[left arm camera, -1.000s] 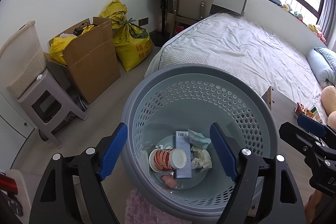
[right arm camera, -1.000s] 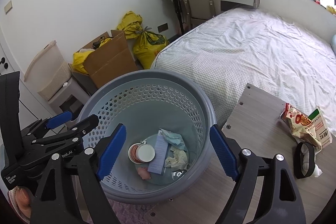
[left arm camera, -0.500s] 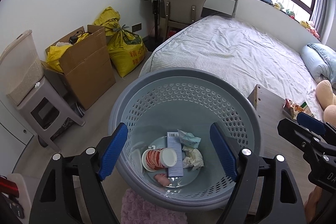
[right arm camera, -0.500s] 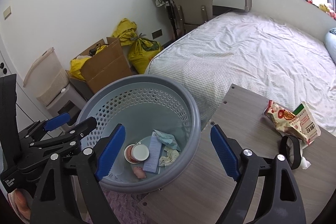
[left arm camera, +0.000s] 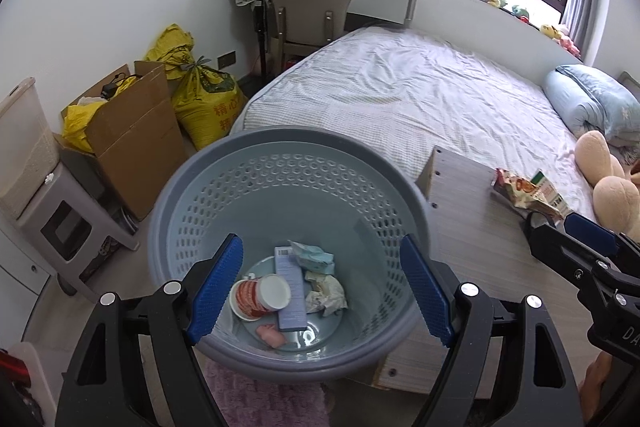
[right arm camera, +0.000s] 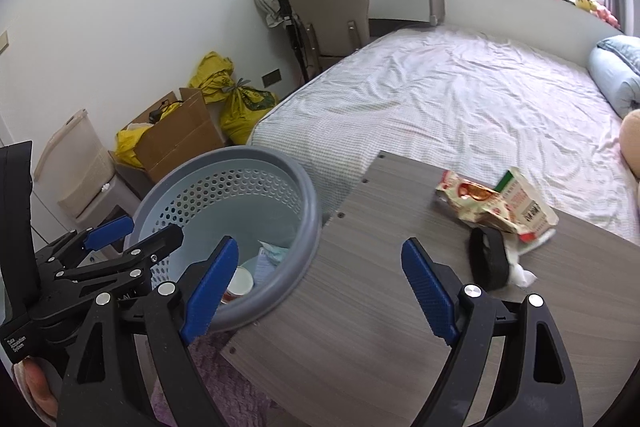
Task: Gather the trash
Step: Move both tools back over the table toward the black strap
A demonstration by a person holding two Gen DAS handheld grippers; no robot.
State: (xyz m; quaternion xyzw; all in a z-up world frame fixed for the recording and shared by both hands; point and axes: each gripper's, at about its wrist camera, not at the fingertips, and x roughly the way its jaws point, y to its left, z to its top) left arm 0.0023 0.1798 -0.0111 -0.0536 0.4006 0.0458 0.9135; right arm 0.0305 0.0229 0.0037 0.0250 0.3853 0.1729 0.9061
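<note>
A grey perforated trash basket point(left arm camera: 192, 187) point(right arm camera: 280, 163) stands on the floor beside a wooden bedside table point(right arm camera: 380, 307) point(left arm camera: 472, 227). In it lie a red-and-white cup point(left arm camera: 260, 297), a blue-grey box point(left arm camera: 289, 291), crumpled tissue point(left arm camera: 326, 293) and a pale wrapper point(left arm camera: 314, 257). On the table lie a snack bag point(right arm camera: 476, 203) point(left arm camera: 520, 187), a green-and-white carton point(right arm camera: 524, 203), a black ring point(right arm camera: 488, 259) and white tissue point(right arm camera: 520, 273). My left gripper point(left arm camera: 320, 291) is open and empty above the basket. My right gripper point(right arm camera: 320, 291) is open and empty above the table's near edge.
A bed point(left arm camera: 400, 99) with a blue pillow point(left arm camera: 592, 103) lies behind the table. A cardboard box point(left arm camera: 132, 131), yellow bags point(left arm camera: 204, 103), a plastic stool point(left arm camera: 60, 223) and a chair point(left arm camera: 308, 11) stand along the left wall. A pink rug point(left arm camera: 260, 399) lies under the basket.
Both grippers have drawn up and back from the basket. The right one has swung right, over the table, so the snack bag and ring sit nearer its centre. Both stay open.
</note>
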